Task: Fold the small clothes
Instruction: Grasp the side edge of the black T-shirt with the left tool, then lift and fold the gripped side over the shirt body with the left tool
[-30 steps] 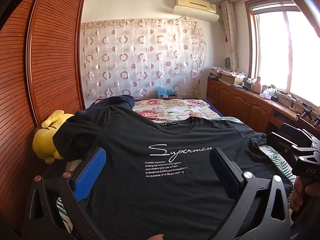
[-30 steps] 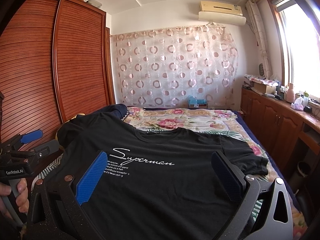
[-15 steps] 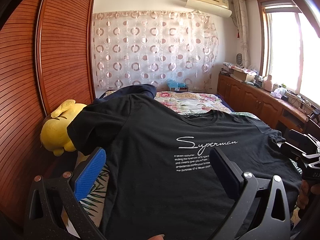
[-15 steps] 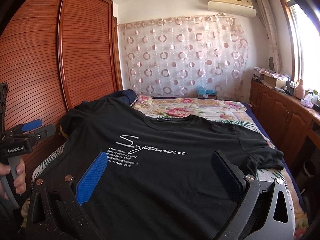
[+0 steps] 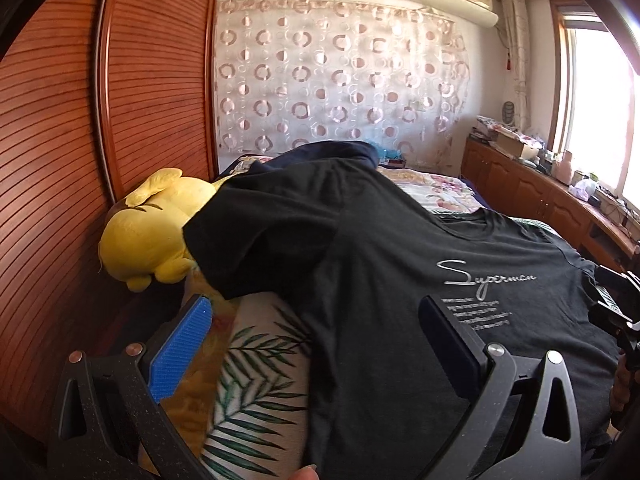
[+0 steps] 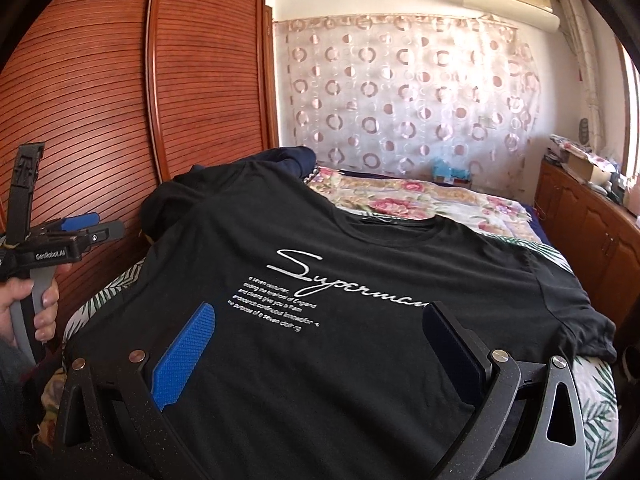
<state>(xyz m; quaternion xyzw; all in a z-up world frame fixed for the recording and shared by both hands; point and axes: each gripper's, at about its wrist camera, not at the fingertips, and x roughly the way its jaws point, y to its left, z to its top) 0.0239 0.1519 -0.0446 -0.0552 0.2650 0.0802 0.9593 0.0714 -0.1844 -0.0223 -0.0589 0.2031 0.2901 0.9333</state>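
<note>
Two tools hover over one black cotton T-shirt with white "Superman" script (image 6: 320,320), which lies face up and spread flat on the bed with the leaf-print and floral covers (image 5: 256,380). The left tool (image 5: 312,344) is spread wide and holds nothing, sitting above the shirt's side edge near the bed's left edge; the right tool (image 6: 316,356) is likewise wide and empty, over the lower chest. The shirt's long axis runs from the near edge of the bed toward the far edge: hem nearest the cameras, collar pointing at the circle-patterned curtain (image 6: 400,100). One sleeve drapes over a yellow plush toy (image 5: 148,236) at the left edge; the other reaches the right edge.

The step in hand looks like taking hold of the left side to begin a lengthwise fold. Done well, the pinch should catch both fabric layers at the edge. Lift that sleeve clear of the toy first, then carry it across parallel to the long axis, so the crease stays straight.
</note>
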